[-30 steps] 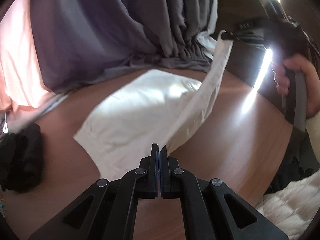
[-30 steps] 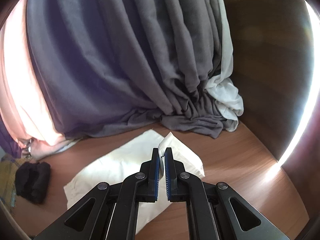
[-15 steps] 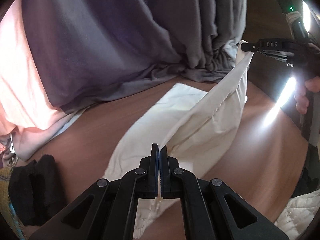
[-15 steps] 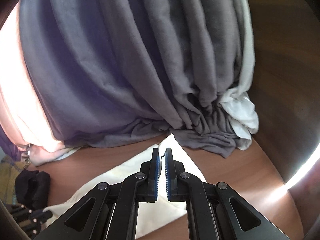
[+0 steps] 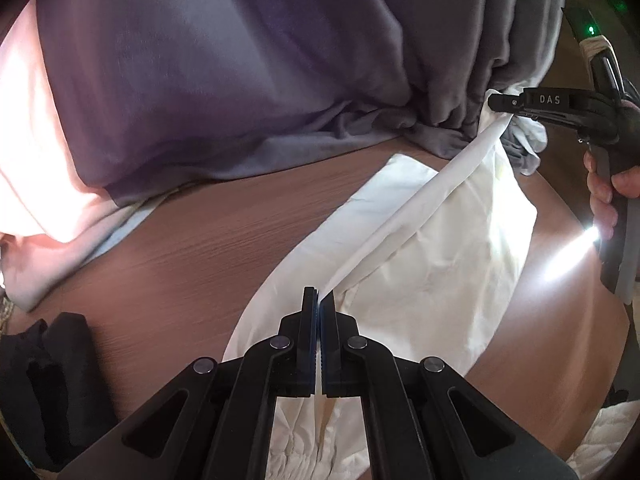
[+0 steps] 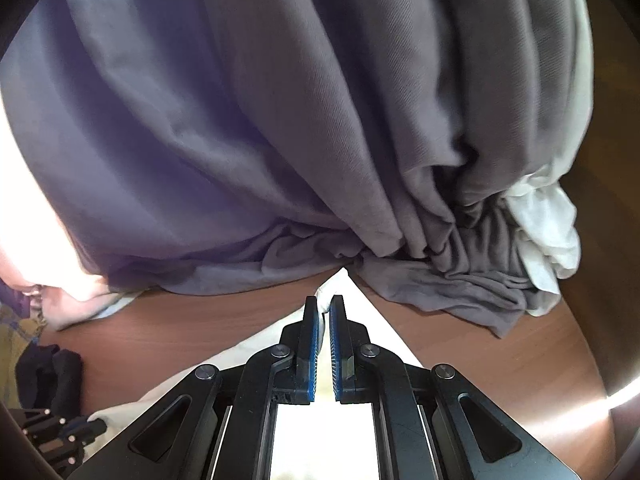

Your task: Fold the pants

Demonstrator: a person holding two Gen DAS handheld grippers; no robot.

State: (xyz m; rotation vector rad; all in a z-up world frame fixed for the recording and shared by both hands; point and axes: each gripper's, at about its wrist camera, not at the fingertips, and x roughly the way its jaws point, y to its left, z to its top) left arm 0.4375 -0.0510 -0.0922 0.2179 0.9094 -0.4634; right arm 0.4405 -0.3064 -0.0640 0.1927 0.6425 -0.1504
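The white pants lie spread on the brown wooden tabletop, toward its far right part, close to the grey curtain that hangs down and bunches up along the tabletop's far edge. One edge of the fabric is lifted off the rest and stretched taut as a long straight band between the two tools.

The left hand-held gripper is pinched shut on the near end of that raised band; its two fingers stand almost together, with only the thin white cloth between the blue pads, and more of the pants, with a gathered section, lies beneath it.

The right hand-held gripper is seen from the left wrist view at the far right, up by the curtain folds, held in the person's right hand. Its tip clamps the other end of the band, a small white tuft poking past it. In its own view the right hand-held gripper shows a narrow slit between its blue pads, and a white corner of the pants sticks up just beyond the fingertips, right against the hem of the curtain. White fabric fills the space below and between its arms.

A dark bundle of black cloth sits at the tabletop's near left edge, well apart from the pants. A white crumpled cloth is tucked beside the curtain's bunched right end. Bright light glares on the tabletop by the right edge.
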